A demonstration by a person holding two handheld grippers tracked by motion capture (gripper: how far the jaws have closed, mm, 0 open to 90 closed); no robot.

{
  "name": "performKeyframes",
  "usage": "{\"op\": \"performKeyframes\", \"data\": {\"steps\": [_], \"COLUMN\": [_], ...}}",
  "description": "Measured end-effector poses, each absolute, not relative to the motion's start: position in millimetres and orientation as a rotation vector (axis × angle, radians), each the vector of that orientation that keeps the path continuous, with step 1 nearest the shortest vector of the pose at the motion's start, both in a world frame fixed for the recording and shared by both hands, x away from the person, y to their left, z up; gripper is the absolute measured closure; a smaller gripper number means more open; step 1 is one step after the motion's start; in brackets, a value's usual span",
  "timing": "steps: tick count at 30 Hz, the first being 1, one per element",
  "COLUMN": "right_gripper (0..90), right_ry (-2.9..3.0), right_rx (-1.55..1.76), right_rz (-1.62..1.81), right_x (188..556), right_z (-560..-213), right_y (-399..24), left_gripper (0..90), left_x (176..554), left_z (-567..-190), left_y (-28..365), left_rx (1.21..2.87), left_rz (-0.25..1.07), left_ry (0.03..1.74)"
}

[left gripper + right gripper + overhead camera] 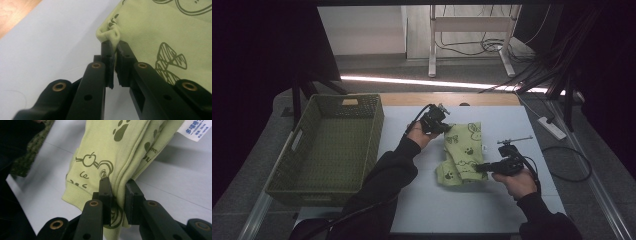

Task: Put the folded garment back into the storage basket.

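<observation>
One light green child's garment (462,155), printed with paw prints and doodles, lies folded near the middle of the white worktop (452,210); one white care label (196,128) hangs from it. One green woven basket (329,145) stands at the worktop's left side, well apart from the cloth. Two grippers work the garment, one in each hand.

The left gripper (443,126) meets the garment at its far left corner. In the left gripper view its fingers (108,53) are pinched narrow on a bunched bit of hem (110,35), which pokes out just beyond the fingertips.

The right gripper (481,168) comes in from the right at the garment's near edge. In the right gripper view its fingers (105,191) are clamped on a thick stack of folded layers, beside the ribbed cuff (75,195).

Bare worktop lies open in front of the garment, toward the person, and between garment and basket. The worktop's right edge is near the right hand (517,182), and a strip of wood (447,98) borders the far edge.
</observation>
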State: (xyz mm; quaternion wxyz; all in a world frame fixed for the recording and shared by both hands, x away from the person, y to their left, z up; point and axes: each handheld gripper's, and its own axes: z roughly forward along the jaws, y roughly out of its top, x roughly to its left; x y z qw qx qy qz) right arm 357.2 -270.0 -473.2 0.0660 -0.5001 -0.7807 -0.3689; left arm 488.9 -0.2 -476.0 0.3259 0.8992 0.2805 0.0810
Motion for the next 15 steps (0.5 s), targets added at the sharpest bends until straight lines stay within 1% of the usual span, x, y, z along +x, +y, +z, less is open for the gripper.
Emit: {"op": "performKeyframes", "data": {"steps": [15], "right_gripper": [77.4], "right_ry": [-2.323], "right_rx": [-1.44], "right_rz": [-1.223], "right_x": [355.7], "right_z": [-449.0], "right_y": [-257.8], "left_gripper": [84.4], "left_x": [483.7], "left_z": [-441.0], "left_y": [15.8], "left_rx": [2.371], "left_rz": [0.271], "left_ry": [0.739]}}
